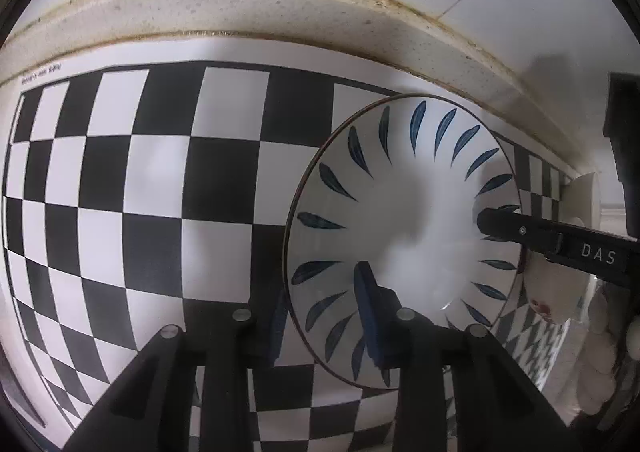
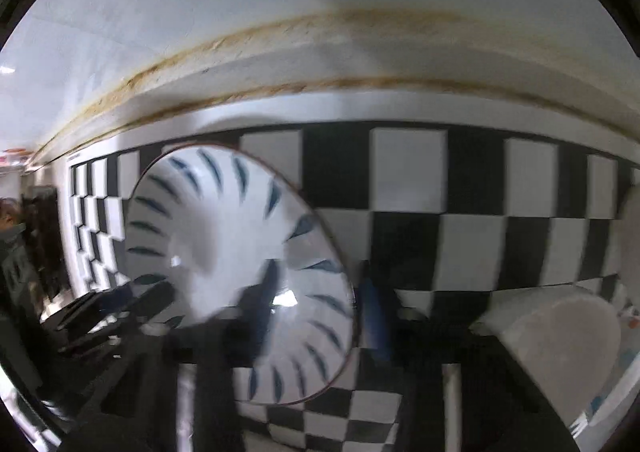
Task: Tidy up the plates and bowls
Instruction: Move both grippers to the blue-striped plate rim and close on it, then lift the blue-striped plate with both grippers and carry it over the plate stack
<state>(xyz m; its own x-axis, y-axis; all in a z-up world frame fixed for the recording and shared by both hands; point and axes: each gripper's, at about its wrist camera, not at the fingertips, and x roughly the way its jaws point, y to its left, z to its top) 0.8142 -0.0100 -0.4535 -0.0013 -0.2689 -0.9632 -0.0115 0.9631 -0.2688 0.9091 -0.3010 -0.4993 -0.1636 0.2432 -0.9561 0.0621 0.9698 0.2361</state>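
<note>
A white bowl with blue leaf marks is held over the checkered mat. My left gripper is shut on the bowl's near rim, one blue pad inside and one outside. My right gripper's finger reaches in from the right over the bowl's far rim. In the blurred right wrist view the same bowl sits at my right gripper, one finger inside and the blue pad outside its rim. The left gripper shows dark at the bowl's left edge.
A white raised counter ledge with a stained seam runs along the back under a tiled wall. A plain white bowl lies at the lower right, with more white dishes beside the held bowl.
</note>
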